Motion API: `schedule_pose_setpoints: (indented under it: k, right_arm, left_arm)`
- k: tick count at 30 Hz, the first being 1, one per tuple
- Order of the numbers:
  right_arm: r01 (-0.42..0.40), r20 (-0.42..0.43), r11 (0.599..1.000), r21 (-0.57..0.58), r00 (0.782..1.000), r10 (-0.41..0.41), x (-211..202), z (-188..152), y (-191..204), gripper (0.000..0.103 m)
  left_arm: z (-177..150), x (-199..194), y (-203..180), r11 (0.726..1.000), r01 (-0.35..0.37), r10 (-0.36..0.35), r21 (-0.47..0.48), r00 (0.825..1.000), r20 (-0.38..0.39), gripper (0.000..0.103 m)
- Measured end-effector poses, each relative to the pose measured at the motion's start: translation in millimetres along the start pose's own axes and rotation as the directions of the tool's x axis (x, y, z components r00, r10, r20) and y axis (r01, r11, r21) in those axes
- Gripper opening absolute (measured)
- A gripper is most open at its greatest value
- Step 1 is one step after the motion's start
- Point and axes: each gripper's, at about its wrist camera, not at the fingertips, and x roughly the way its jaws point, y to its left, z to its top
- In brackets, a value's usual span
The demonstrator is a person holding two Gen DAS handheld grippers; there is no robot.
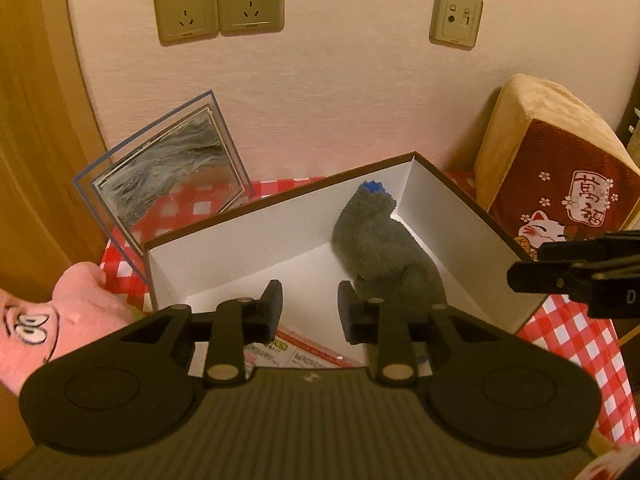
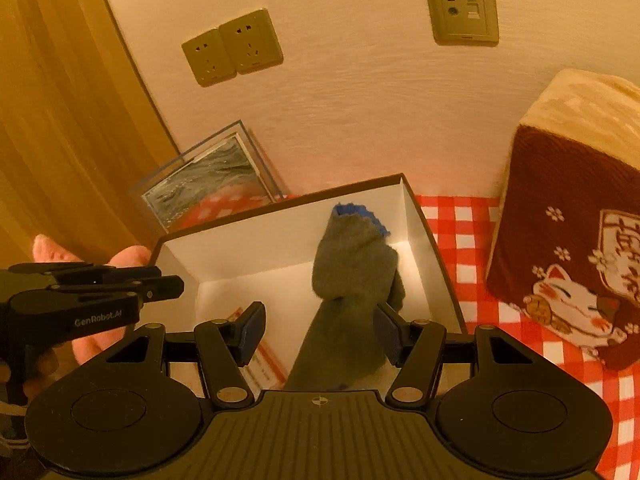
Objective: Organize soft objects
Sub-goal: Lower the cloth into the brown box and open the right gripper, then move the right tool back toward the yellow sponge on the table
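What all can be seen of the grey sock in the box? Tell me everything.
The grey sock is fuzzy knit with a blue toe tip. It lies limp and folded inside the white-lined box, toward its right far corner, the tip against the far wall. The right gripper is open around its near end.

Dim, warm amber light and strong fisheye bending in both wrist views.

The white inside of the box is the brightest area at frame centre, with soft shadow in its near corners. Wall sockets curve toward the upper edge, and the corners fall to black vignette. The glass frame at left centre is slightly smeared; the foreground hand-held gripper looks dark and soft.
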Motion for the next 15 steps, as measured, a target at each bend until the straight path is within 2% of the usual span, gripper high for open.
schedule_pose_setpoints:
  k: [8, 15]
  right_arm:
    - [-0.004, 0.025, 1.000, 0.009, 1.000, 0.004, -36.8, -23.8, 9.7, 0.060]
    - [0.020, 0.031, 0.999, 0.049, 0.999, -0.021, -74.3, -64.9, 9.7, 0.060]
  left_arm:
    - [-17.1, -37.9, -3.1, 1.000, -0.012, 0.013, -0.015, 1.000, 0.027, 0.029]
    - [-50.5, -79.7, 0.6, 0.998, -0.021, 0.023, -0.053, 0.999, 0.037, 0.030]
